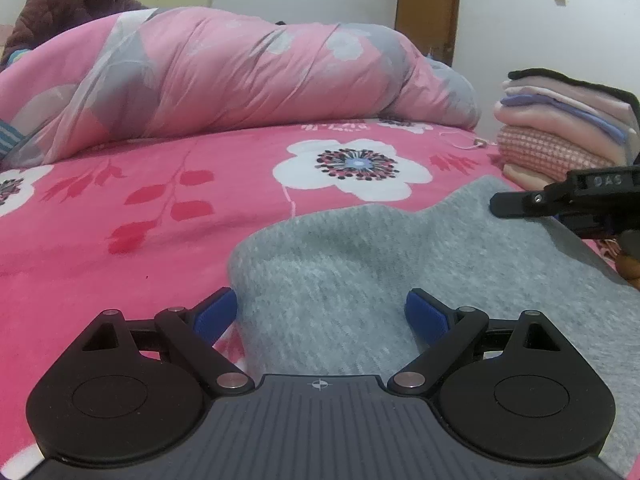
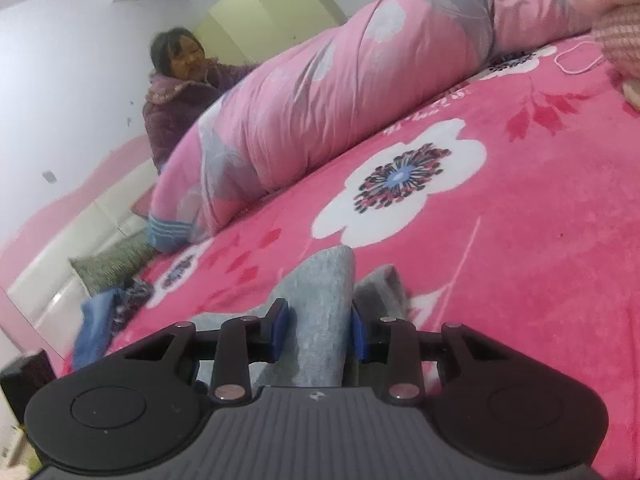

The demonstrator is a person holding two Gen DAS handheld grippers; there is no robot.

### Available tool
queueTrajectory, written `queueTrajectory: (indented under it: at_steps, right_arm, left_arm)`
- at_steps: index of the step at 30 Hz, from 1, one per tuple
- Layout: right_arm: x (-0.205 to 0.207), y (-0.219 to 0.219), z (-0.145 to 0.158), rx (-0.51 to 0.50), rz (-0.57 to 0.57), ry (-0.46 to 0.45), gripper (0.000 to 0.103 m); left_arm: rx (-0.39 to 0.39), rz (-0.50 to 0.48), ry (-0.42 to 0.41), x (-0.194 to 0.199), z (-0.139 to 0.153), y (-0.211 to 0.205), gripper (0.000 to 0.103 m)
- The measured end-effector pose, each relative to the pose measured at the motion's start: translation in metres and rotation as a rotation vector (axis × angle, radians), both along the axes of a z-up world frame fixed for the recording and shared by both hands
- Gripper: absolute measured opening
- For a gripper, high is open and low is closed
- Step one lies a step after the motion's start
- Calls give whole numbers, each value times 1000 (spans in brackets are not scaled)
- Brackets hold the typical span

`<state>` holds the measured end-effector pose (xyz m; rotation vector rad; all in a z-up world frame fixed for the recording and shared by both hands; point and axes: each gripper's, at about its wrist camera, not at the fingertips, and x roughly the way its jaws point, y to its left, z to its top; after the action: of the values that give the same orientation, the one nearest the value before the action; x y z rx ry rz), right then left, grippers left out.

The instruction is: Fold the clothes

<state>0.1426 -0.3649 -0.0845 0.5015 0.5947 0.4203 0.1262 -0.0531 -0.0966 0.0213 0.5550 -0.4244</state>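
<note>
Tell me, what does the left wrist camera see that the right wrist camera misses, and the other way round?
Only the left view shows the right gripper from the side and the whole stack of folded clothes. Only the right view shows the blue garment at the bed's edge and a raised fold of grey garment between blue pads. Both show the pink flowered blanket, rolled quilt and seated person.

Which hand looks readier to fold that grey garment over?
Probably the right. The right gripper has a fold of the grey garment between its narrowed jaws; the left gripper stands wide open around the cloth.
</note>
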Motion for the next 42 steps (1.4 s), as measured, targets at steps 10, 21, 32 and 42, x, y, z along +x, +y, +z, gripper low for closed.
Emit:
queueTrajectory:
  at_steps: [10,21,32,42]
  right_arm:
    - [-21,-38,3,131,-152,-11,47]
    - [-6,25,3,-261,-20,-94,21]
    - [-8,41,25,-334,16,-151,22]
    - [-5,13,2,-309,-98,-64,21]
  left_arm:
    - [-11,1,17,1,-1,2,95]
    - [49,20,-51,-5,11,0,94]
    - [138,-242,20,28,28,-42,91]
    - [86,-209,36,41,14,-27,93]
